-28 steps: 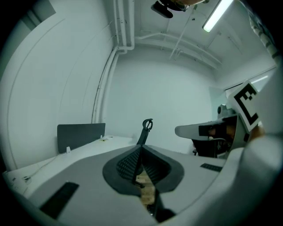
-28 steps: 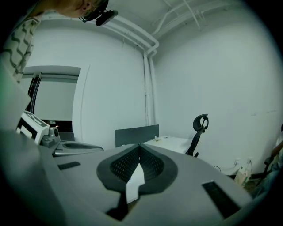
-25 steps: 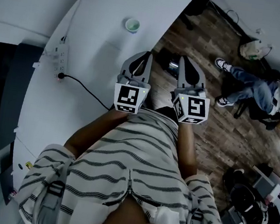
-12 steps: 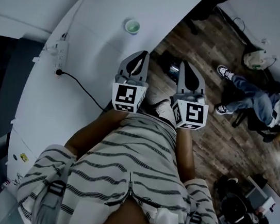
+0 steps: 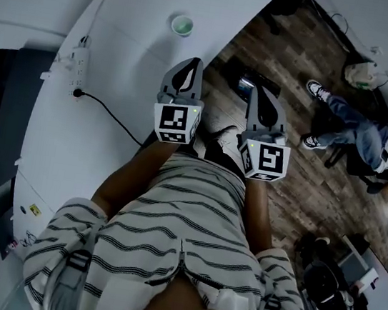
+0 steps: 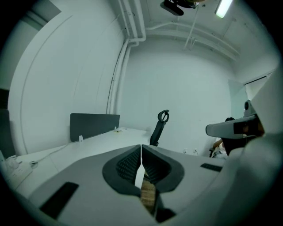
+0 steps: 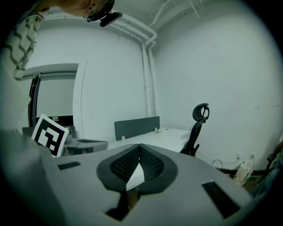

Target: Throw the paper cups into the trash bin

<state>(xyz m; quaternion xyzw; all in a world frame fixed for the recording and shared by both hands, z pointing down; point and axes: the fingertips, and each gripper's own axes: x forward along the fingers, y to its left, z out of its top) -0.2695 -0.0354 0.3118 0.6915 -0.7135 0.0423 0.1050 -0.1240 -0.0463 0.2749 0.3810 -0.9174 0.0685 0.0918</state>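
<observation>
Left gripper (image 5: 191,66): you are holding it with its jaws pressed together and nothing between them. It is hovering over the bench edge at upper centre of the head view.

Right gripper (image 5: 258,92): you are holding it just to the right of the left one. Its jaws are meeting at the tips and gripping nothing, and it is hanging over the floor.

Paper cup (image 5: 182,24): it is standing upright on the bench, above and slightly left of the left gripper and clear of it.

Bench (image 5: 122,53): a white, curved-edged top is filling the upper left. It is carrying a power strip (image 5: 77,66) with a black cable (image 5: 112,120) trailing right.

Room: a wood floor (image 5: 290,187) is showing at right, where a seated person (image 5: 360,129) is resting. A dark divider panel (image 6: 94,125) and a black office chair (image 6: 160,127) are standing before white walls.
</observation>
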